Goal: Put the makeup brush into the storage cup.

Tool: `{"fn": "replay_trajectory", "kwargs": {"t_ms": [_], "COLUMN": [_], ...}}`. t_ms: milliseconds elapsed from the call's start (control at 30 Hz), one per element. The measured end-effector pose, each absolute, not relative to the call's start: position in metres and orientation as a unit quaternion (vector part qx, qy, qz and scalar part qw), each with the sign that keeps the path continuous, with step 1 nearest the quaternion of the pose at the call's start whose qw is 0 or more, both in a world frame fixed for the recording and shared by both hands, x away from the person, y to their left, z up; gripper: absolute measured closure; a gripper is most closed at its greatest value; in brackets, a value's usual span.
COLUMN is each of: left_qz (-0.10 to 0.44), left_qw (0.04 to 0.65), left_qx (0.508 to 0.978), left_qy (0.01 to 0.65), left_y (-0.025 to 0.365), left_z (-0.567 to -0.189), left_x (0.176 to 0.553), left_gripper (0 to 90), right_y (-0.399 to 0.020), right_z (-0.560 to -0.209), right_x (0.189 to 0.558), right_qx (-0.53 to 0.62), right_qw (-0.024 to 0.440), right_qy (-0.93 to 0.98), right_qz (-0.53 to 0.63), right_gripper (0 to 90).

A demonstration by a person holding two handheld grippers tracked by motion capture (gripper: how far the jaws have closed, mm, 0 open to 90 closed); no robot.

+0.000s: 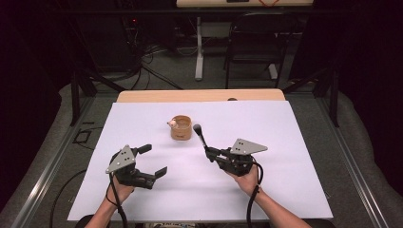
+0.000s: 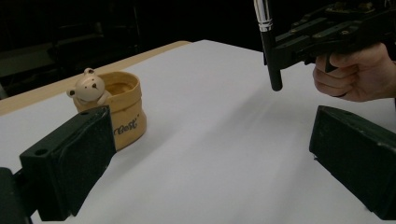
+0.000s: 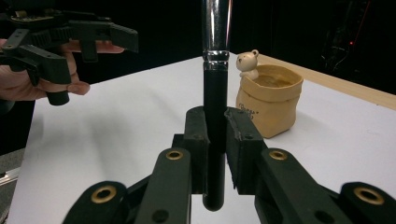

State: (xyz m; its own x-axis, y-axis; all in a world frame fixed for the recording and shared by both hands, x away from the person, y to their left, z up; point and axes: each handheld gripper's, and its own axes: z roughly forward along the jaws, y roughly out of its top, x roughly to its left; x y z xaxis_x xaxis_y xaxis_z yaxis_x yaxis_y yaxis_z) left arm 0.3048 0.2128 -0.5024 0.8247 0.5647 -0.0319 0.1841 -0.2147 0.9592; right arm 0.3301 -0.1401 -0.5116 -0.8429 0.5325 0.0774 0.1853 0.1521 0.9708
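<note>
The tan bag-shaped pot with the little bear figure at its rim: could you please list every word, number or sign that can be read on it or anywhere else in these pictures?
Tan bag-shaped pot with the bear figure: one short dark printed word on its front; it seems to begin "Ge", the rest too blurred to read.
Black makeup brush with a silver ferrule, clamped in the right gripper: no lettering visible.
White table cover: no text.

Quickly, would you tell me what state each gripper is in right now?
Left gripper: open, holding nothing.
Right gripper: closed on the makeup brush.
</note>
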Motion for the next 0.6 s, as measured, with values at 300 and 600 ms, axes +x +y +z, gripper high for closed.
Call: {"fn": "replay_trajectory", "kwargs": {"t_ms": [300,600], "left_qz": [0.173,0.173], "left_qw": [0.574,0.585], "left_qx": [0.758,0.753], "left_qy": [0.256,0.245], "left_y": [0.195,0.174], "left_z": [-0.496,-0.489], "left_x": [0.313,0.32], "left_gripper": [0.4,0.4], "right_y": [-0.141,-0.139], "right_z": [-0.511,-0.512], "right_x": [0.331,0.331], "right_qx": [0.244,0.247], "right_qw": [0.142,0.138], "right_qy": [0.744,0.746], "right_qz": [0.605,0.603], "right_gripper": [79.5,79.6]}}
